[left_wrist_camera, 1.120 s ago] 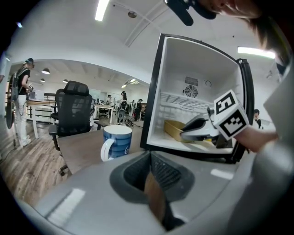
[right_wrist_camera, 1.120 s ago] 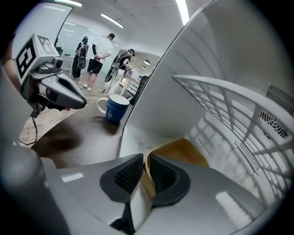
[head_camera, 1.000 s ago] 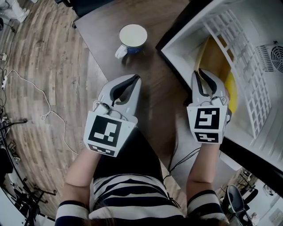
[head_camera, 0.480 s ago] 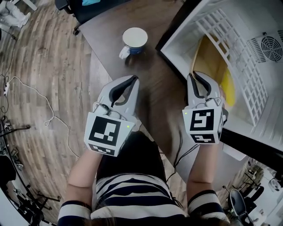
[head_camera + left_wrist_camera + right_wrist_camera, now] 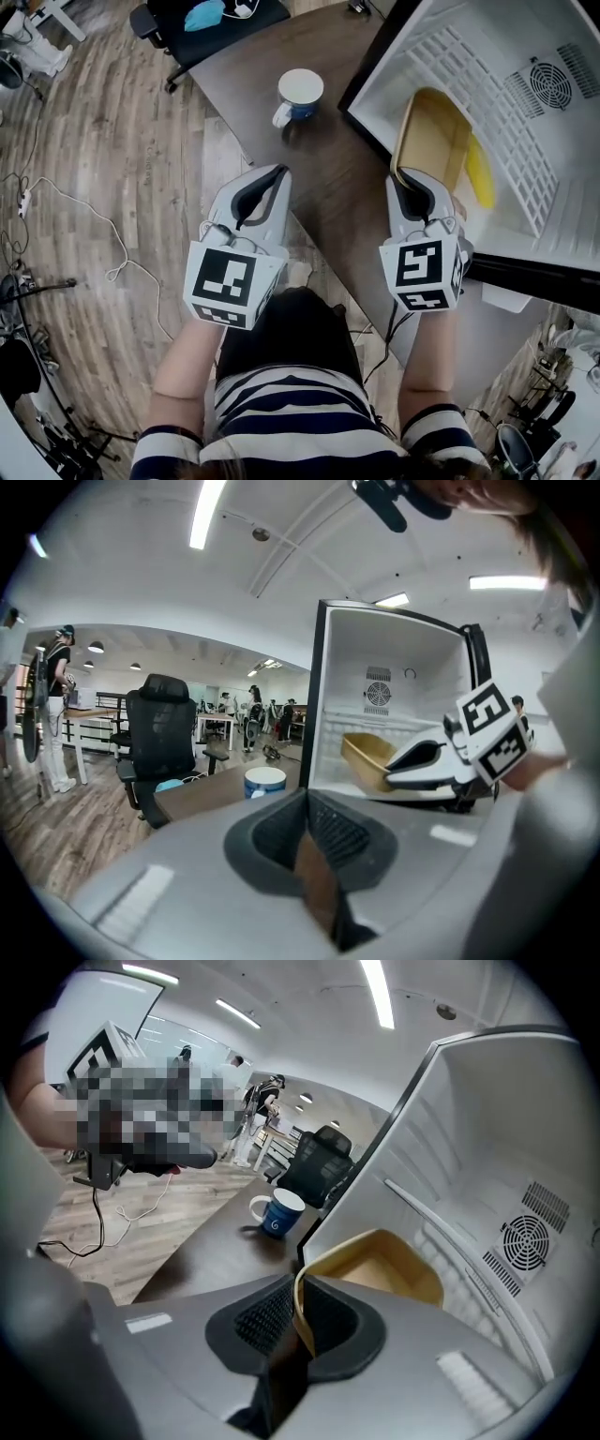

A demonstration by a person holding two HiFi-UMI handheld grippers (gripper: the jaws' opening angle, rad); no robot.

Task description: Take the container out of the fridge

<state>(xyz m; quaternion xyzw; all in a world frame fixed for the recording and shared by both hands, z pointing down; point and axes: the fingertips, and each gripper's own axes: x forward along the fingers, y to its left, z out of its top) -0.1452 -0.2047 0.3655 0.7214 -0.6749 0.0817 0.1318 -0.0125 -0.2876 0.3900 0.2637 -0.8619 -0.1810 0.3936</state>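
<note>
At the fridge's open front, right gripper clamps the tan container's near rim; left gripper has jaws together, empty.

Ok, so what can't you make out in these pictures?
1. A yellow object beside the tan plastic container: head view, partly behind the container's wall, so unidentifiable.
2. Container's near floor: right gripper view, covered by the right gripper, shut on its rim.
3. Logo on the blue ceramic mug: right gripper view, too small to read.
</note>
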